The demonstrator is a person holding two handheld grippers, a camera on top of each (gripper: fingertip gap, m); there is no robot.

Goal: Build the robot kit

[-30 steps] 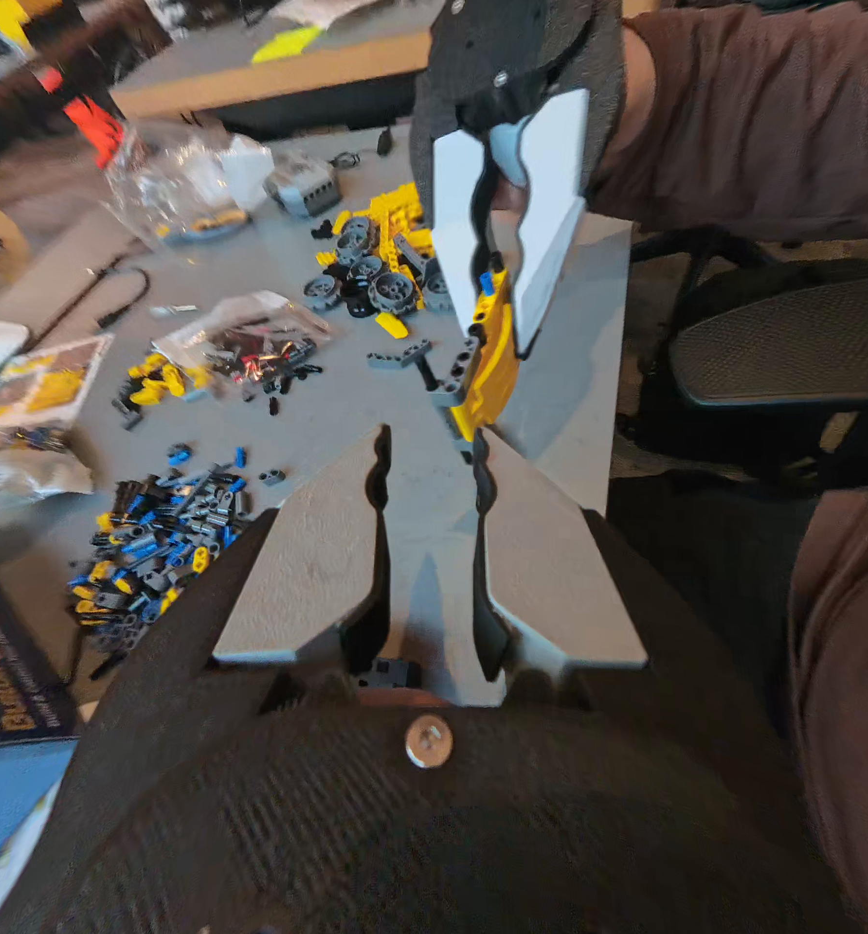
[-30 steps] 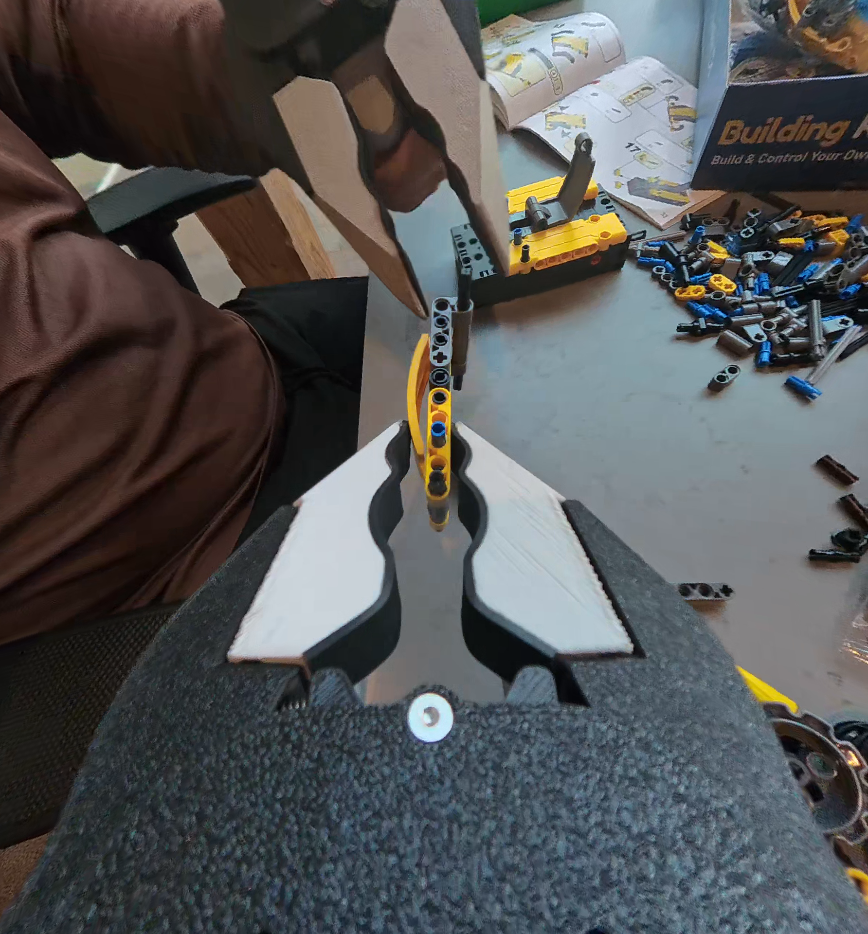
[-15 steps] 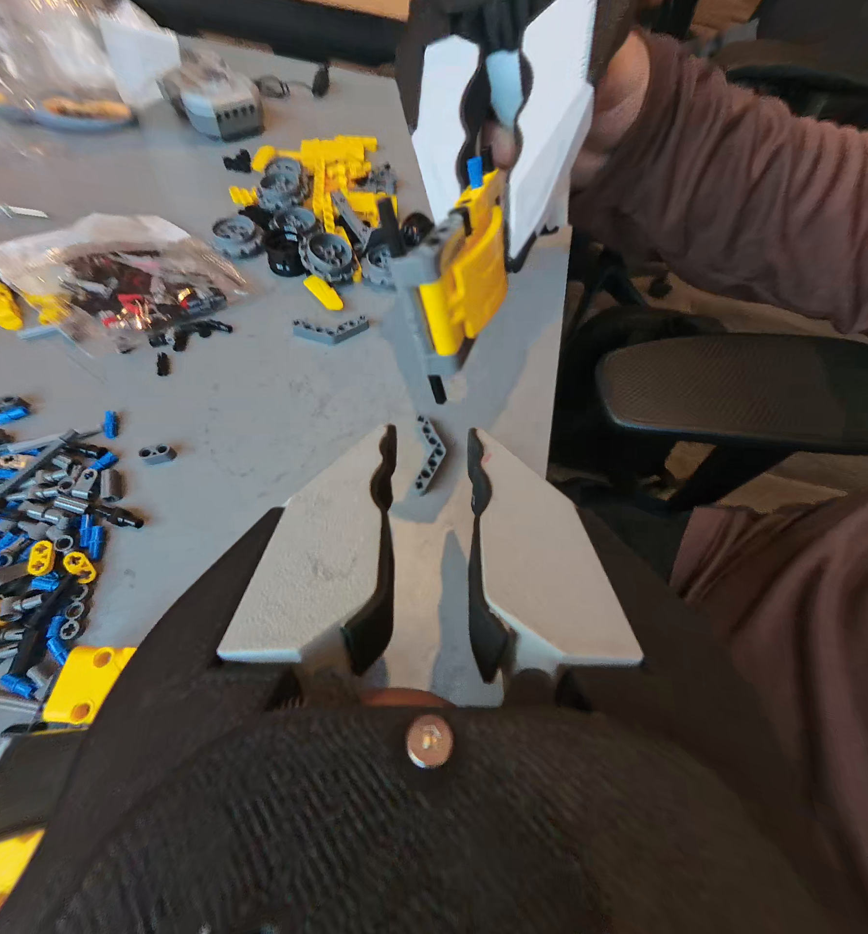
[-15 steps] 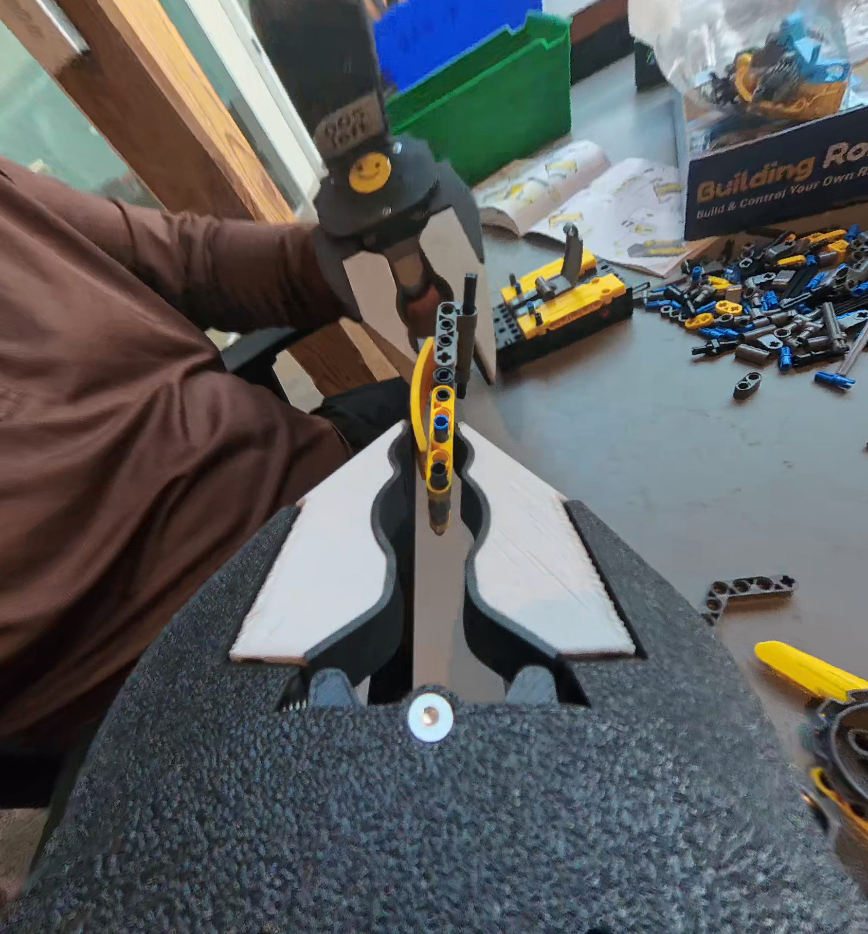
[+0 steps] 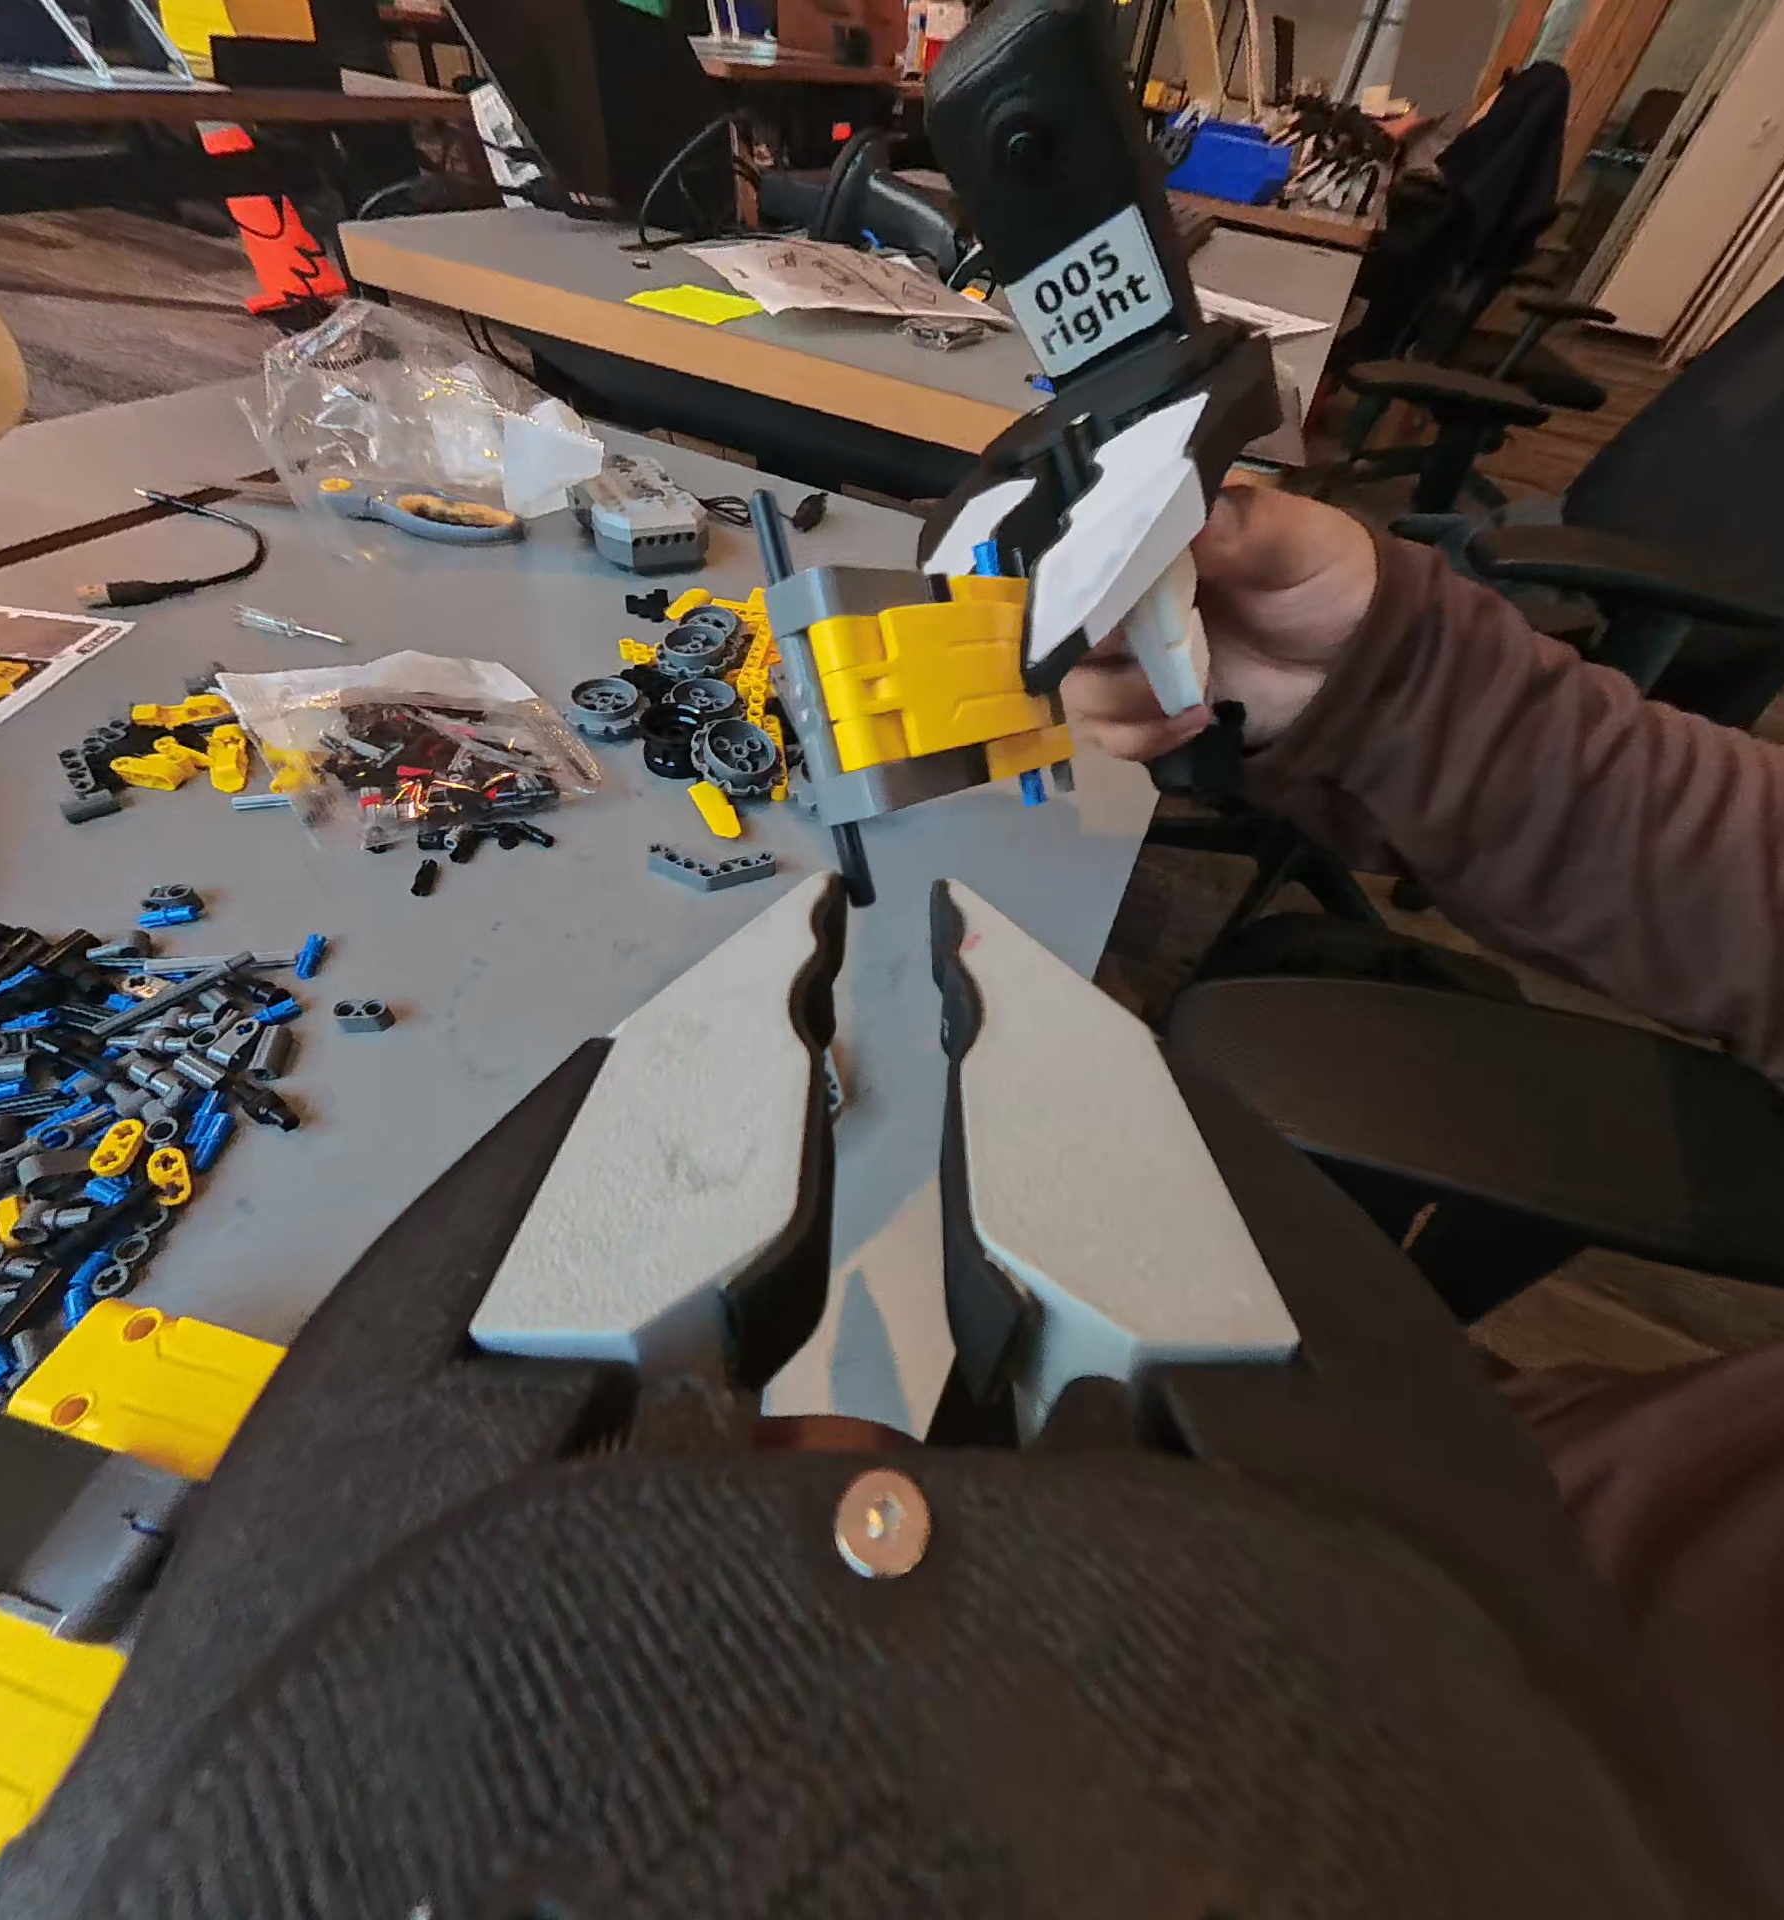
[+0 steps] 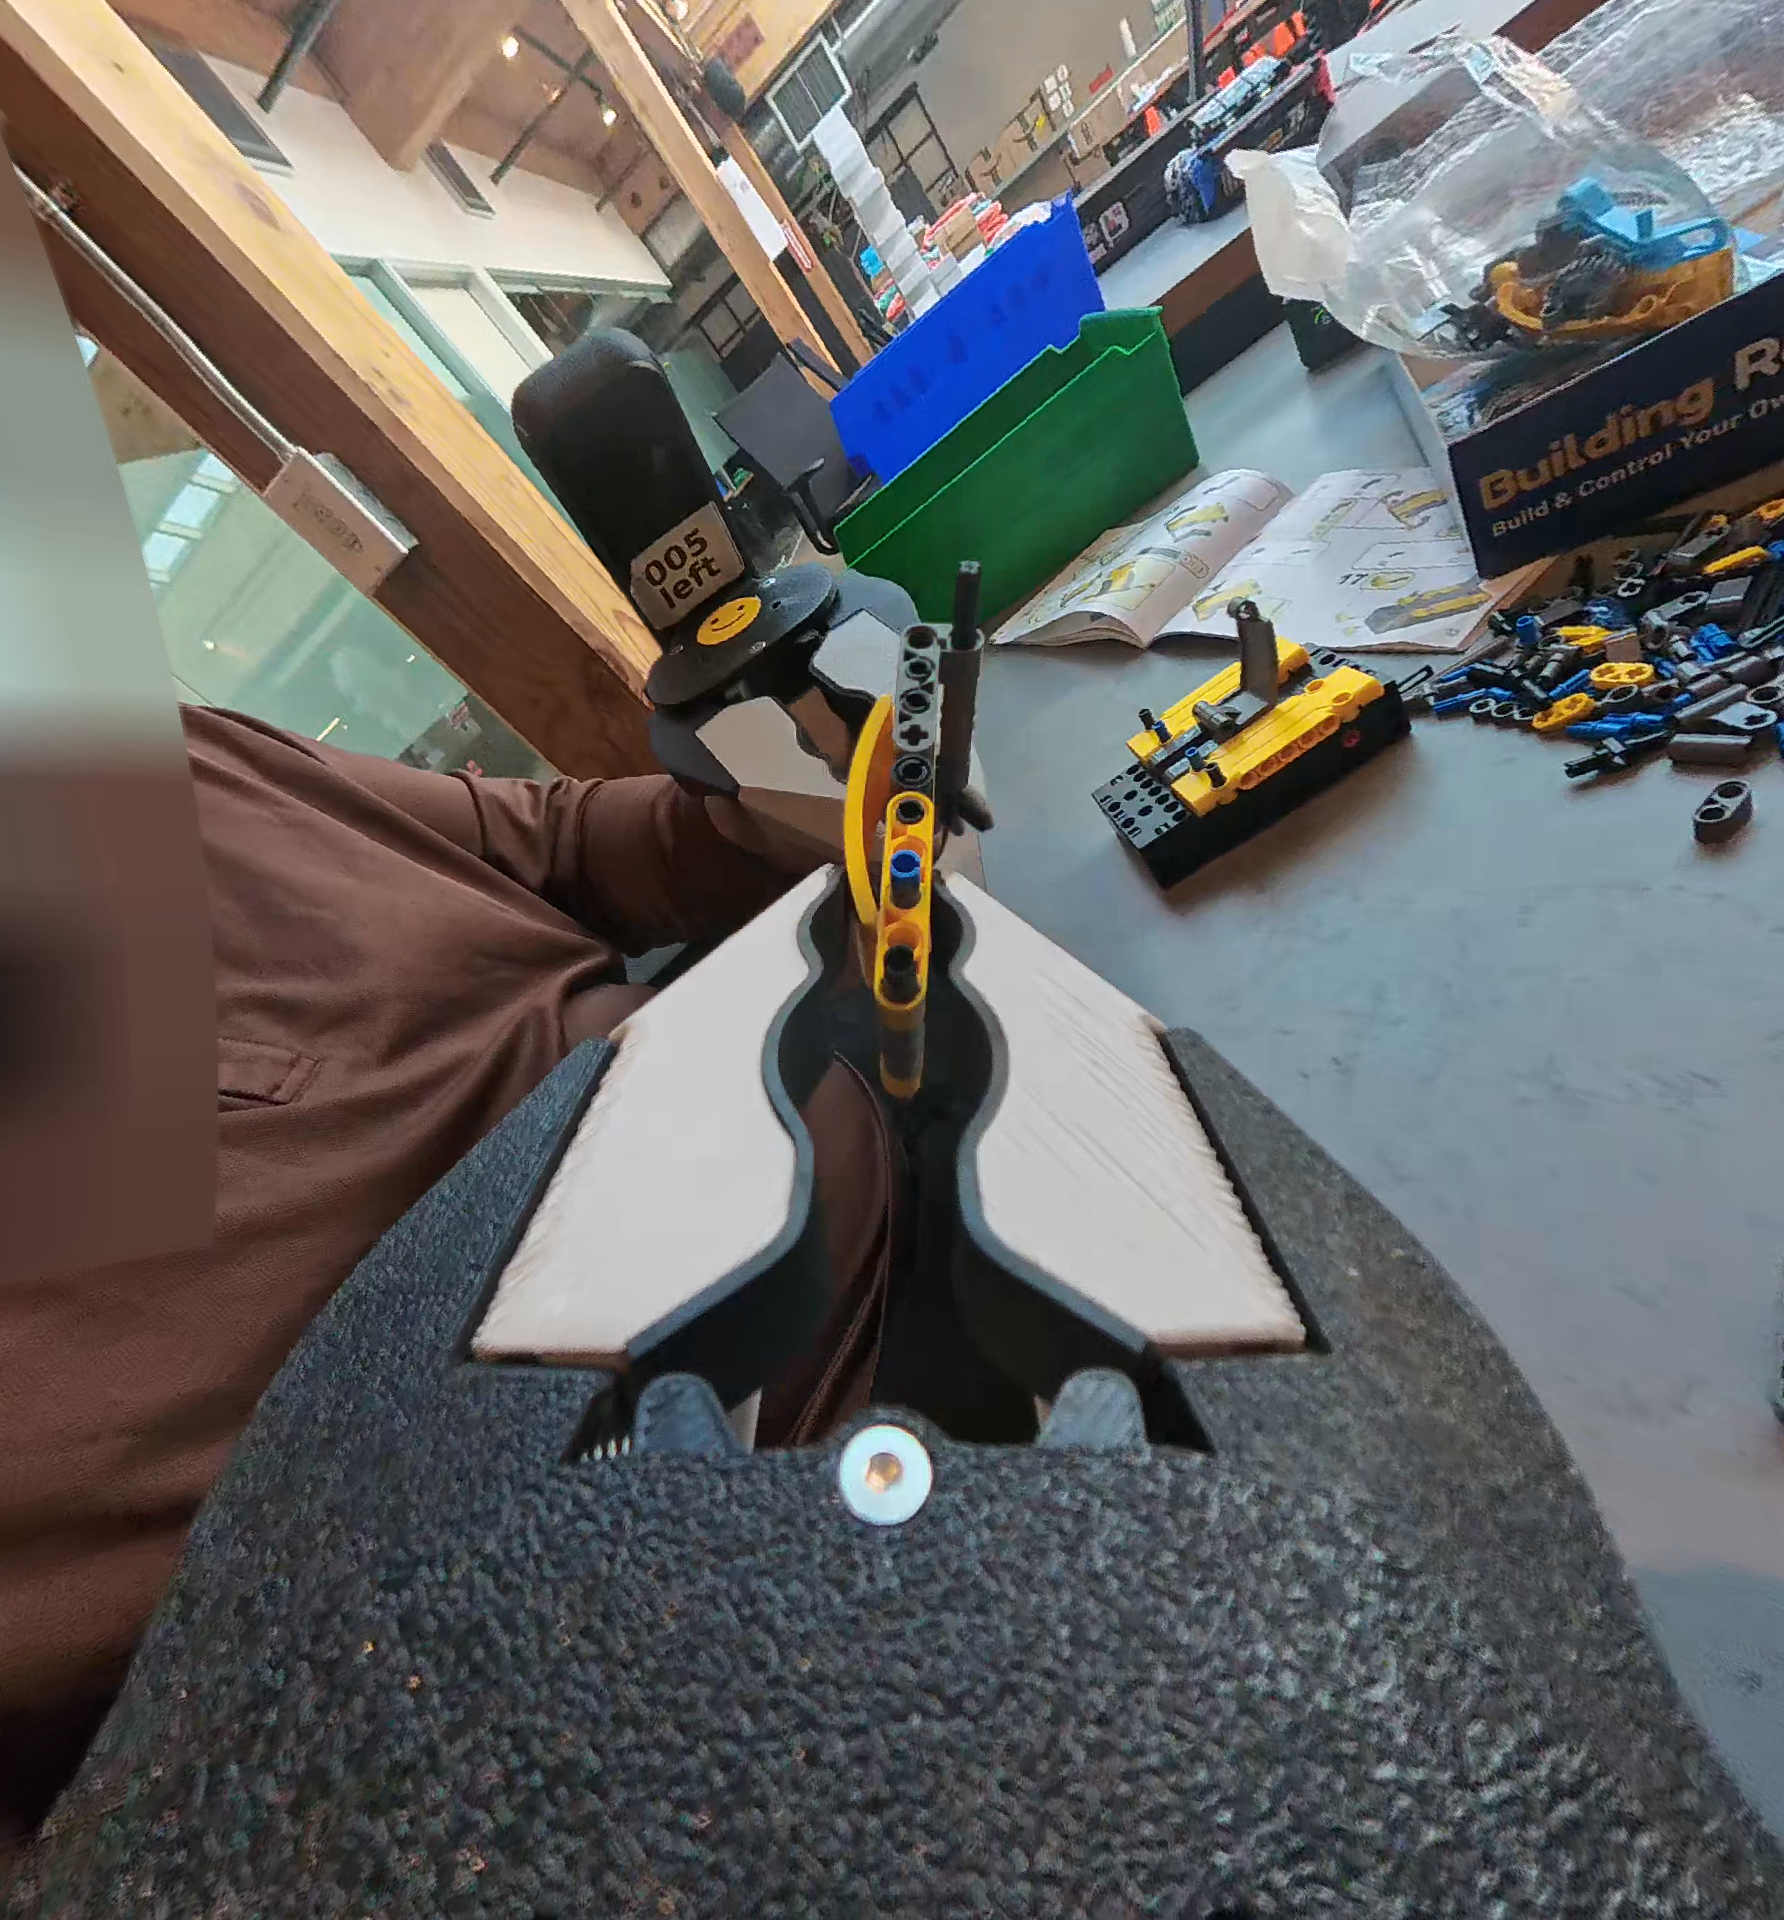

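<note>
My right gripper (image 6: 888,888) is shut on a yellow and grey beam assembly (image 6: 903,914) and holds it in the air over the near table edge. In the left wrist view the same gripper (image 5: 1013,592) grips the assembly (image 5: 919,686) by its right end. A black axle (image 5: 852,868) runs through the grey end. My left gripper (image 5: 890,902) is open with a narrow gap and empty. It sits just below the assembly, with the axle's lower end next to its left fingertip (image 5: 828,914).
On the grey table (image 5: 514,966) lie a pile of small blue, grey and yellow parts (image 5: 88,1122), grey wheels (image 5: 701,707), a bag of parts (image 5: 420,738) and an L-beam (image 5: 711,864). A yellow-black sub-build (image 6: 1252,748), booklet (image 6: 1231,561) and box (image 6: 1646,447) are farther off. A chair (image 5: 1490,1122) is on the right. The gap from one gripper's tips to the other's is roughly 4 centimeters. From the left gripper's tips to the yellow-black sub-build (image 6: 1252,748) is close to 15 centimeters.
The right gripper has lifted and turned the assembly, so its broad yellow side faces the left camera. Both grippers have tilted upward. The left gripper stays open and empty.
</note>
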